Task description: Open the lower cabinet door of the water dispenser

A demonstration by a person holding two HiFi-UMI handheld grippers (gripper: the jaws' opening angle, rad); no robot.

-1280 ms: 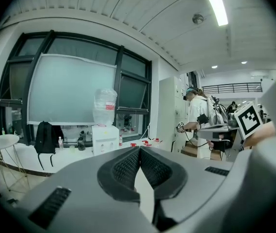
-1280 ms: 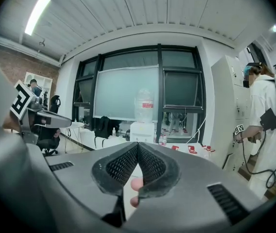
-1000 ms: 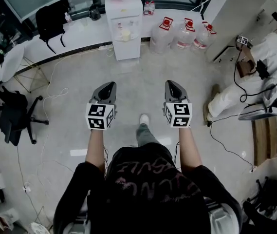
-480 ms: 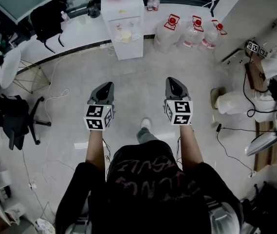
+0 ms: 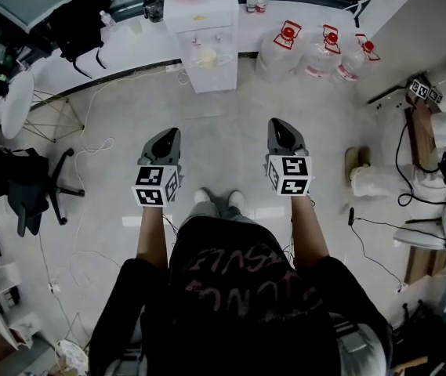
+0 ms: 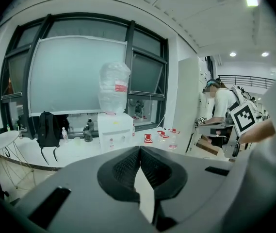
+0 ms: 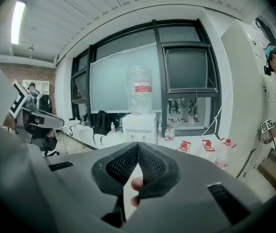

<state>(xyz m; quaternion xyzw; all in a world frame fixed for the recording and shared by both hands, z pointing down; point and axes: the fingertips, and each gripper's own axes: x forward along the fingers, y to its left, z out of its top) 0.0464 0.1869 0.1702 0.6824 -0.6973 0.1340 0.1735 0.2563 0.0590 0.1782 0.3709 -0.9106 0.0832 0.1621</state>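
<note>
Left pads point(image 6: 124, 171): tips meet, nothing between them. Right pads point(image 7: 122, 165): also together and empty. The pink bit low in the gap looks like the person's own fingertip, not a held thing.

Left gripper point(image 5: 169, 137) and right gripper point(image 5: 279, 128) sit side by side ahead of the torso. Both point at the water dispenser point(image 5: 201, 30) and are well apart from it. The dispenser stands against the white ledge point(image 5: 140, 41) under the window. The lower cabinet door point(image 5: 212, 75) is its bottom front panel, shut as far as head view shows. In both gripper views the gripper bodies cover that panel.

Step in hand, by my read: approach, no contact yet. To do it well:
- Cross the bare floor and go low, since the door sits near the floor.
- One gripper does the work. The handle or edge type can't be made out from here, so it needs a look up close before committing.
- Part the jaws before reaching the door, pinch the free edge or handle, then pull along the hinge arc rather than straight back.
- The water jugs point(image 5: 317, 53) stand just right of the dispenser, so clearance may be tight if the door swings that way.
- The cabinet may slide if yanked, so the spare gripper can brace the body.
</note>
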